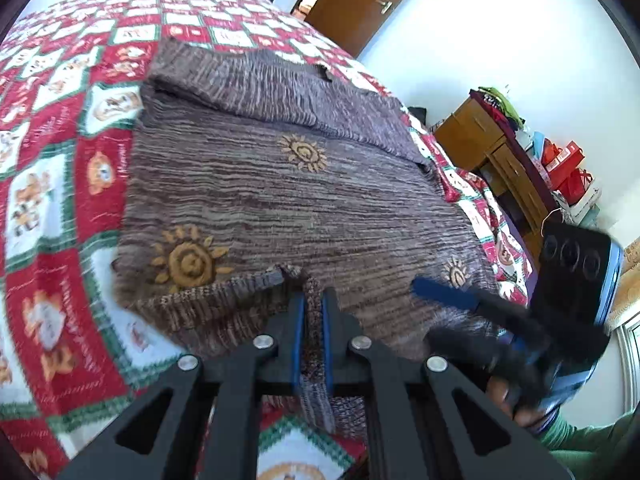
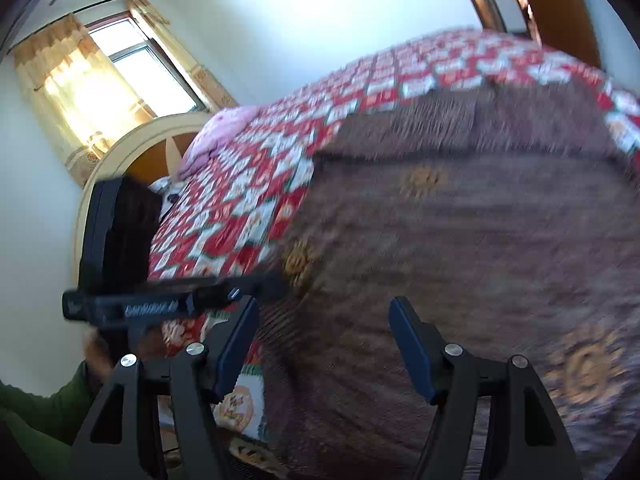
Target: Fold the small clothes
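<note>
Nearest the left wrist camera, the left gripper [image 1: 313,308] has its jaws pinched together on a ribbed strip of the brown knit sweater [image 1: 288,192], lifted at its near hem; the strip runs down between the blue pads and out of sight under the gripper's frame. That sweater lies spread on the red, white and green quilt [image 1: 52,184] of a bed, with one sleeve folded across its far part. Three orange sun motifs are visible on it in this view; the right one is partly hidden by the right gripper [image 1: 444,294], which is smeared by motion blur. A hand [image 1: 516,404] in a green sleeve [image 1: 580,444] holds it, cut off at the frame edge.

From the right wrist view, the right gripper's jaws stand wide apart over the sweater's near part, nothing between them. Most of the garment here is blurred, so its knit is hard to make out. To the left, the left gripper appears side-on, its tip against the sweater's edge.

Far off are a pink pillow [image 2: 224,136], a curtained window [image 2: 120,64], a wooden door [image 1: 360,4] and a wooden cabinet [image 1: 492,156] stacked with red boxes [image 1: 568,168].
</note>
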`<action>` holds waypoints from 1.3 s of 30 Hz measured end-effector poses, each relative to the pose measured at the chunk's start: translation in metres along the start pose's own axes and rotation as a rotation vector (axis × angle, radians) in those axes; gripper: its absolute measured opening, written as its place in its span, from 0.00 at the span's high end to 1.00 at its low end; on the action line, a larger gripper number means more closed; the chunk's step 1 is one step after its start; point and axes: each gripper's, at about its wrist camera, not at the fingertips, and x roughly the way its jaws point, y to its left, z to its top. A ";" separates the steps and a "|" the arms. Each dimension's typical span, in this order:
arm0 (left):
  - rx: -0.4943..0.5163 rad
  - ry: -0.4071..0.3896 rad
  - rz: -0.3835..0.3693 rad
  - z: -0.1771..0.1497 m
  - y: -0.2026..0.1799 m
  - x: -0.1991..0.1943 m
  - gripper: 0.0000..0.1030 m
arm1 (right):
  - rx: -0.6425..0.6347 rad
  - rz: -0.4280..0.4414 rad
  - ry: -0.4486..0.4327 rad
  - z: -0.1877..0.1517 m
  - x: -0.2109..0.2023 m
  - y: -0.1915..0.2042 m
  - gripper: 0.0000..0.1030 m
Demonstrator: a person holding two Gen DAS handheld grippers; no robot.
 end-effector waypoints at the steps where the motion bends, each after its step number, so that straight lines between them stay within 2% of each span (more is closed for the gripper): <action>1: -0.001 0.010 -0.002 0.002 0.001 0.004 0.92 | 0.007 0.012 0.023 -0.003 0.008 -0.001 0.33; 5: 0.002 0.038 0.009 0.003 0.004 0.005 0.92 | -0.039 0.072 0.113 -0.010 0.036 0.010 0.33; 8: 0.006 0.069 0.006 0.008 0.009 0.007 0.90 | -0.108 0.039 0.162 -0.011 0.056 0.019 0.34; 10: 0.019 0.094 0.023 0.009 0.012 0.004 0.77 | -0.134 -0.019 0.172 -0.010 0.066 0.020 0.72; 11: 0.030 0.105 0.032 0.011 0.014 0.001 0.71 | -0.122 -0.022 0.178 -0.008 0.068 0.016 0.97; 13: 0.061 0.097 0.041 0.014 0.018 -0.009 0.41 | -0.059 -0.006 0.171 -0.004 0.069 0.004 0.97; 15: 0.099 0.069 0.039 0.018 0.020 -0.020 0.25 | -0.008 0.008 0.155 -0.002 0.065 -0.009 0.97; 16: 0.122 0.057 0.034 0.019 0.020 -0.026 0.21 | 0.012 0.013 0.153 -0.001 0.064 -0.013 0.97; 19: 0.218 0.058 -0.003 0.022 0.018 -0.032 0.20 | 0.062 0.058 0.153 0.001 0.062 -0.023 0.97; 21: 0.342 0.086 0.006 0.023 0.010 -0.027 0.20 | 0.047 0.075 0.153 0.004 0.059 -0.022 0.97; 26: 0.669 0.149 0.005 0.022 -0.017 -0.011 0.21 | -0.118 0.125 0.162 0.024 0.048 0.008 0.97; 28: 0.773 0.182 -0.065 0.025 -0.023 -0.010 0.17 | -0.172 0.154 0.156 0.035 0.040 0.020 0.97; 31: 0.847 0.245 -0.164 0.031 -0.025 -0.006 0.17 | -0.200 0.214 0.137 0.050 0.031 0.027 0.97; 33: 0.869 0.281 -0.190 0.035 -0.023 -0.002 0.17 | -0.247 0.250 0.115 0.060 0.022 0.034 0.97; 36: 0.862 0.319 -0.236 0.044 -0.020 0.004 0.17 | -0.332 0.314 0.118 0.064 0.013 0.046 0.97; 39: 0.854 0.338 -0.316 0.051 -0.025 0.003 0.17 | -0.425 0.383 0.163 0.062 0.014 0.064 0.97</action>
